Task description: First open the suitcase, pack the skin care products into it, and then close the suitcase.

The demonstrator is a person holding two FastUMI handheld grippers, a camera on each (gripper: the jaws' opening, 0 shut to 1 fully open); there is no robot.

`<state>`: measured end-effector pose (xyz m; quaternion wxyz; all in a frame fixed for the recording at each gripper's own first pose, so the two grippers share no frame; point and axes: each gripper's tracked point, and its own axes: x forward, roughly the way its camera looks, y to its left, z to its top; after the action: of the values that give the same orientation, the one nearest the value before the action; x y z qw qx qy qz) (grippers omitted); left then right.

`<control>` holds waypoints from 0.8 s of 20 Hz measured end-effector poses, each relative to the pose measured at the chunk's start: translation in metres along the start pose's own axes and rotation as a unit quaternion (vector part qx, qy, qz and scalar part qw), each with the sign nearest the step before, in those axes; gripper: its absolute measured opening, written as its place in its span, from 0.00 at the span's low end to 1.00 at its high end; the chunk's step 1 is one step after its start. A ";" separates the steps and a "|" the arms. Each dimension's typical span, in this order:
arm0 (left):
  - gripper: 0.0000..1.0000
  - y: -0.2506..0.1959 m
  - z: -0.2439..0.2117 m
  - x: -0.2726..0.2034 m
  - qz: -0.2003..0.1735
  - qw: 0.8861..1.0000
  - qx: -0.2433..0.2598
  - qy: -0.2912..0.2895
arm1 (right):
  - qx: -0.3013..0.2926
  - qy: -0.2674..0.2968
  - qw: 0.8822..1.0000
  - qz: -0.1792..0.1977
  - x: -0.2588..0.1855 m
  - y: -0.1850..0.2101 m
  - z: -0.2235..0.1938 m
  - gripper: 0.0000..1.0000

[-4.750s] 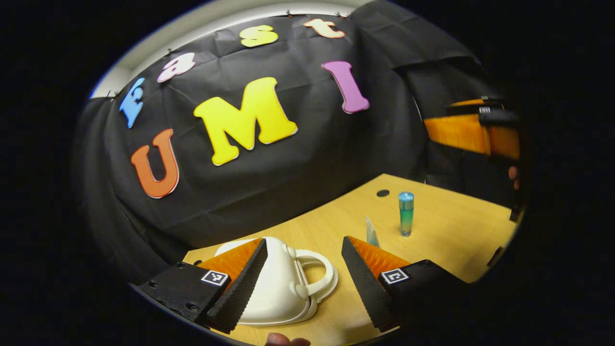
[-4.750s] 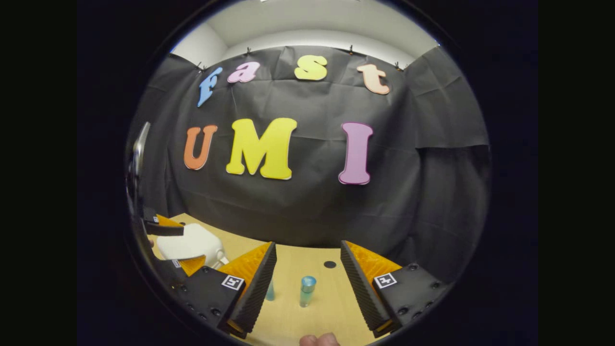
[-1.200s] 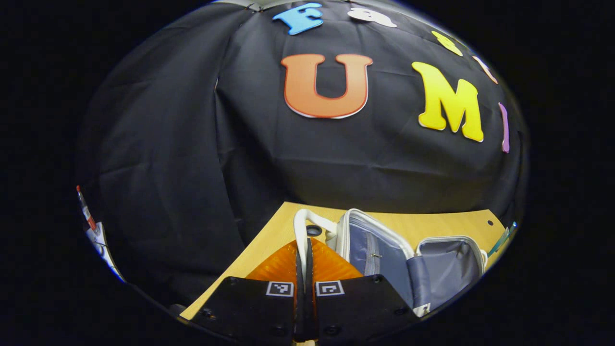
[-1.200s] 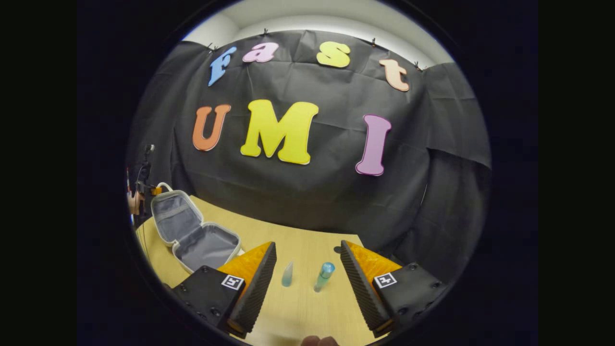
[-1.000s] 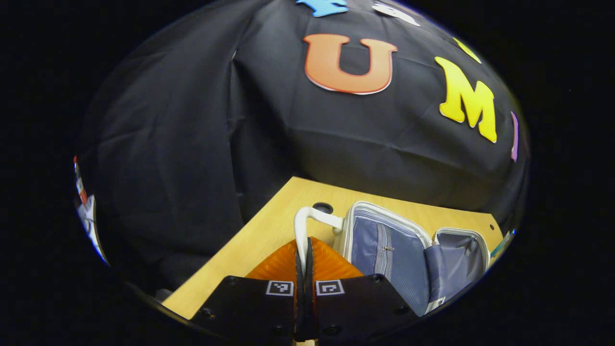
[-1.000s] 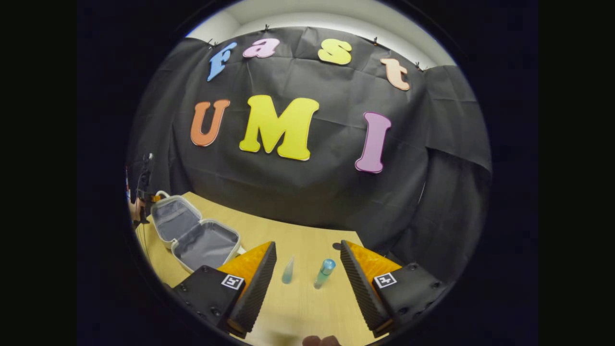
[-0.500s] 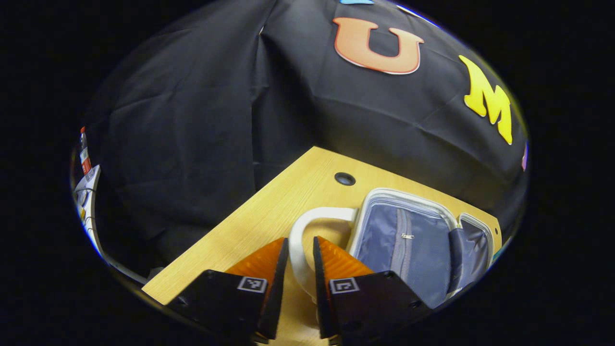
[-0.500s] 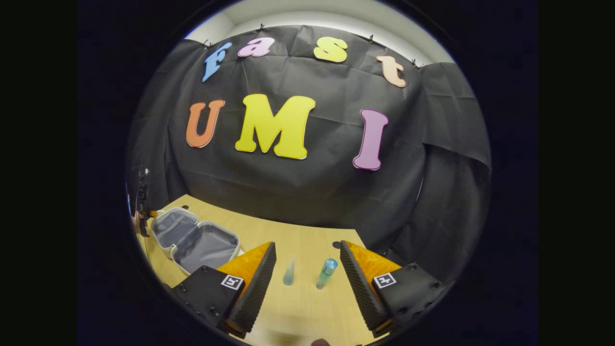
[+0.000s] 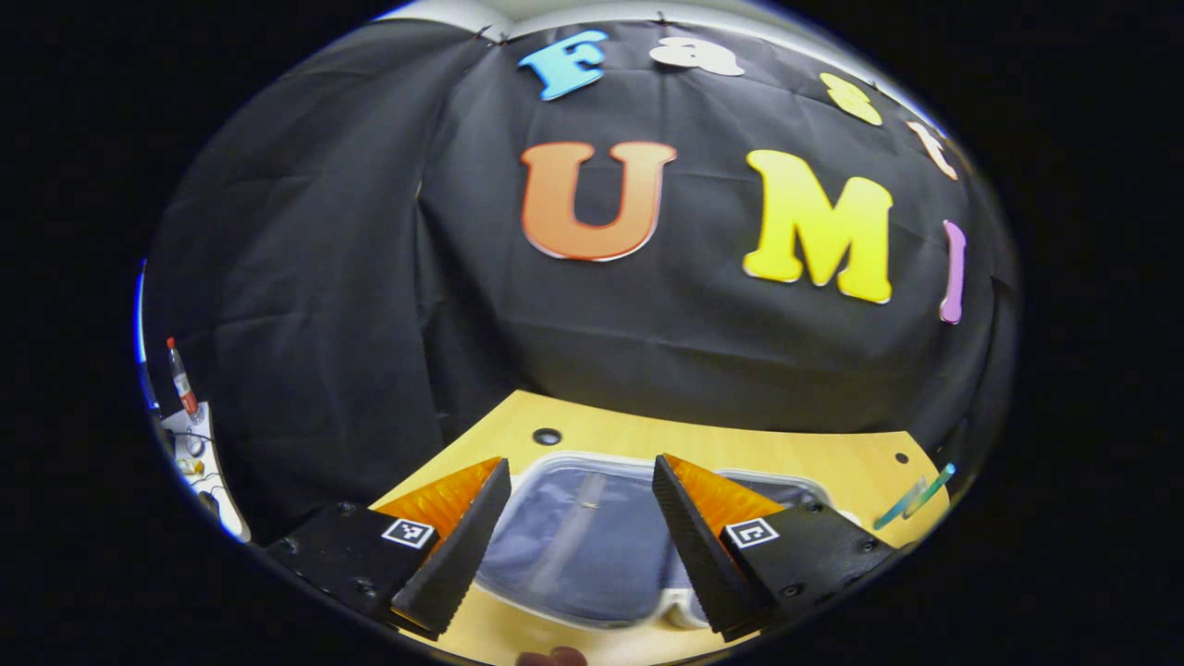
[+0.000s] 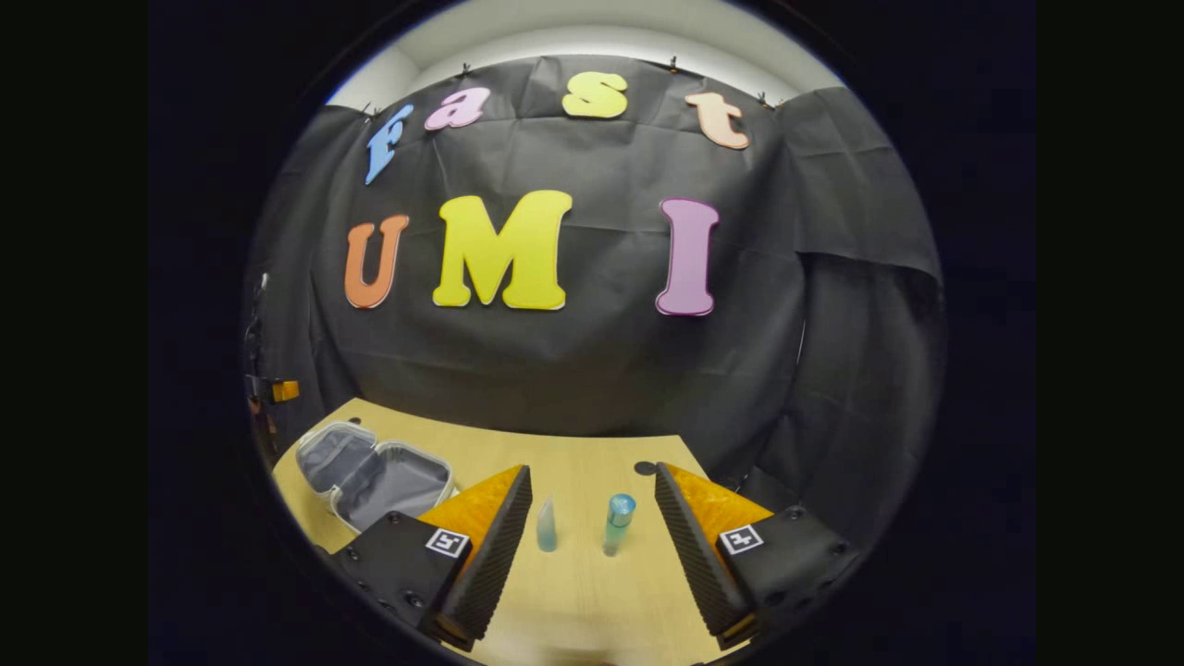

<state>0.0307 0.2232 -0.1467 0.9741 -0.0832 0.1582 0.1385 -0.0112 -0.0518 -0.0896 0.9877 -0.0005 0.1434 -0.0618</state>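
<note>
The small white suitcase [image 10: 375, 476] lies open flat on the wooden table, its grey lining showing. In the left gripper view, my left gripper [image 9: 578, 532] hangs open just above the suitcase [image 9: 578, 541], nothing between its fingers. Two skin care products stand upright on the table: a small pointed tube [image 10: 546, 527] and a taller bottle with a blue cap [image 10: 617, 523]. My right gripper [image 10: 592, 541] is open, with both products ahead between its fingers, apart from them. The products [image 9: 916, 498] appear at the far right edge of the left gripper view.
The wooden table [image 10: 573, 592] ends at the black cloth wall; cable holes [image 9: 547, 436] [image 10: 645, 468] sit near its back edge. Past the table's left edge, a bottle and clutter [image 9: 185, 407] stand on a side surface.
My left gripper let go of the suitcase handle, opened wide and drew back over the suitcase. The lid dropped flat open. My right gripper stayed open and barely moved.
</note>
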 end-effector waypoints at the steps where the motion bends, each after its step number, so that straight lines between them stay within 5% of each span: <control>1: 0.98 -0.036 0.001 -0.015 -0.019 1.000 -0.006 -0.006 | 0.006 -0.001 1.000 0.001 0.000 -0.006 -0.001 0.80; 9: 0.98 -0.265 -0.073 -0.093 -0.166 0.984 0.050 0.042 | 0.023 0.023 0.999 0.030 0.001 -0.058 -0.026 0.80; 16: 0.98 -0.364 -0.161 -0.083 -0.204 0.970 0.100 0.093 | 0.008 0.061 0.998 0.019 0.009 -0.125 -0.055 0.79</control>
<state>0.0169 -0.1753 -0.2265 0.9662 -0.0282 0.2407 -0.0875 -0.0339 -0.1759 -0.1428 0.9781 0.0141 0.2029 -0.0443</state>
